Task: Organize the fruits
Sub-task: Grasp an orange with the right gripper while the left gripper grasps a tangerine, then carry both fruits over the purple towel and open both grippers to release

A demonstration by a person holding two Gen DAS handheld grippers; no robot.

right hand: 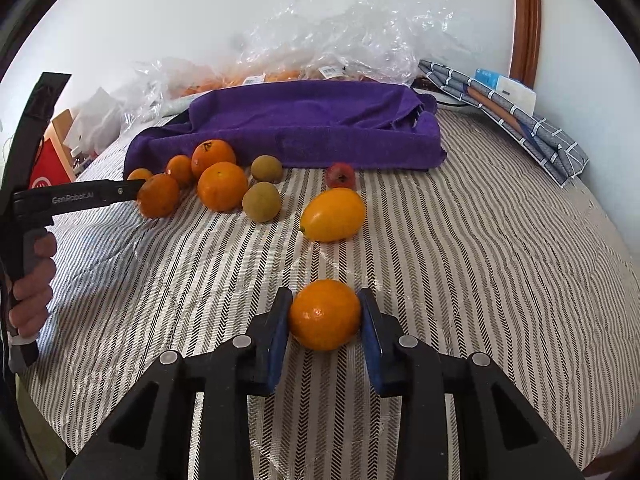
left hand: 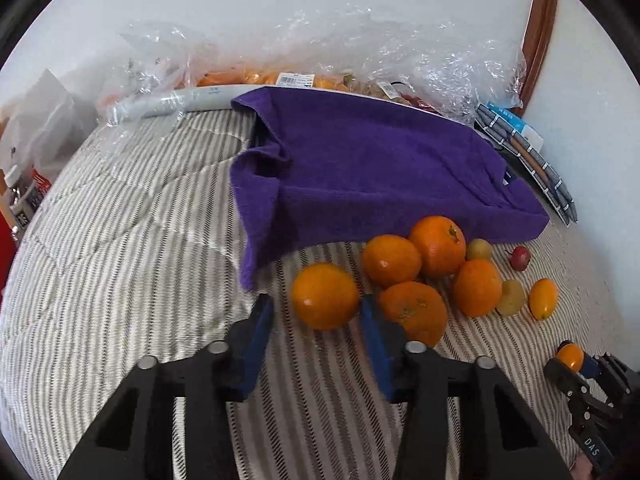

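Left wrist view: left gripper (left hand: 316,322) has its blue fingers apart, flanking the near side of an orange (left hand: 325,295) that lies on the striped cloth (left hand: 120,248); contact with either pad cannot be told. The orange is round, glossy, deep orange. Behind it a cluster of four more oranges (left hand: 416,272), touching one another, one with a dark stem scar. Beside them two dull yellow-green fruits (left hand: 511,298), a small red fruit (left hand: 520,258) and an oval yellow-orange fruit (left hand: 543,299). A purple towel (left hand: 372,164) lies crumpled just behind the pile; clear plastic bags (left hand: 440,60) sit against the wall.

Right wrist view: right gripper (right hand: 324,316) is clamped on a small orange fruit (right hand: 325,314), both blue pads pressing its sides; skin smooth and shiny, lighter speck near the front. It sits just above the striped cloth, well apart from the pile, with the oval yellow-orange fruit between them
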